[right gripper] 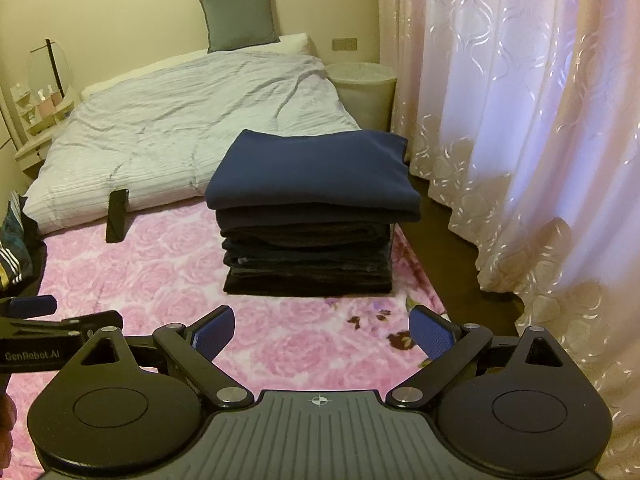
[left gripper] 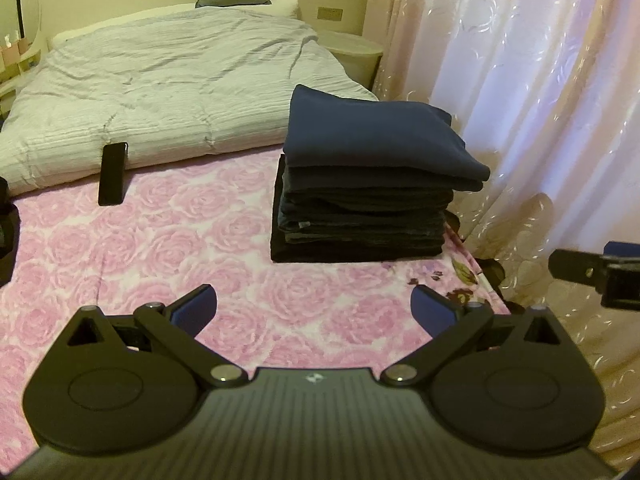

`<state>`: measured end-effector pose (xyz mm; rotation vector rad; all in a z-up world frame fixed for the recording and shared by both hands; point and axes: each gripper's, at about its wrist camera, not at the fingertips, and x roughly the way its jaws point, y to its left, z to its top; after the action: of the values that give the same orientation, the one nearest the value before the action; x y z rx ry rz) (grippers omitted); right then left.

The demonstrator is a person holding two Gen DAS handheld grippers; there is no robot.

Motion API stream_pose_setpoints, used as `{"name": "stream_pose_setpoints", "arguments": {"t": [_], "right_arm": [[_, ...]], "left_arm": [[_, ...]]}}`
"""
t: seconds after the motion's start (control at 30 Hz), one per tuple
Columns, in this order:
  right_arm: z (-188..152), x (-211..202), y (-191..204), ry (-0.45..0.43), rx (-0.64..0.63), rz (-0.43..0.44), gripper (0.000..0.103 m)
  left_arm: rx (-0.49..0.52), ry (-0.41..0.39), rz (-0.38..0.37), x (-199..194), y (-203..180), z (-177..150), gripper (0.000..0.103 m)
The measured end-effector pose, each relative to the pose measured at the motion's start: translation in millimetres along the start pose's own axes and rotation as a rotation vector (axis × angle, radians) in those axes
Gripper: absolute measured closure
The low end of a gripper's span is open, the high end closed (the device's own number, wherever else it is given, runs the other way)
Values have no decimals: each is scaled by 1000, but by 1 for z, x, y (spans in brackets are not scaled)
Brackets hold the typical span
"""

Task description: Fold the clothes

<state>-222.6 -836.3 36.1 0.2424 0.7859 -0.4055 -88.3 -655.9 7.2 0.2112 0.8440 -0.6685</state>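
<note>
Currently | left gripper (left gripper: 314, 306) wide open, empty | right gripper (right gripper: 322, 330) wide open, empty | folded stack (right gripper: 310, 216) was soft, bulky; judged best gripped at near folded edges.

Stack of folded clothes (right gripper: 310, 216) is set on the blanket (right gripper: 160, 280) ahead of the right gripper (right gripper: 322, 336); phone (right gripper: 117, 216) is propped left against the duvet (right gripper: 180, 120) behind.

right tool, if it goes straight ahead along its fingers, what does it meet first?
Most likely the stack of folded clothes, dead ahead of the open right tool on the pink floral blanket. Depth is unclear; pitched down, it would touch the blanket first.
</note>
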Motion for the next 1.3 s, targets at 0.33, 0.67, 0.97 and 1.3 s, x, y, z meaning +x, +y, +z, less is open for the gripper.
{"name": "stream_pose_setpoints", "arguments": {"t": [0.33, 0.67, 0.97, 1.3], "right_arm": [[2, 4, -14, 1, 32, -6, 7], [0, 6, -16, 18, 38, 7, 7], [1, 8, -17, 23, 37, 8, 7], [1, 10, -17, 28, 35, 11, 6]], "left_arm": [[42, -1, 10, 1, -14, 2, 1], [51, 12, 19, 5, -21, 1, 1], [63, 10, 24, 5, -25, 1, 1], [68, 8, 30, 8, -28, 4, 1]]}}
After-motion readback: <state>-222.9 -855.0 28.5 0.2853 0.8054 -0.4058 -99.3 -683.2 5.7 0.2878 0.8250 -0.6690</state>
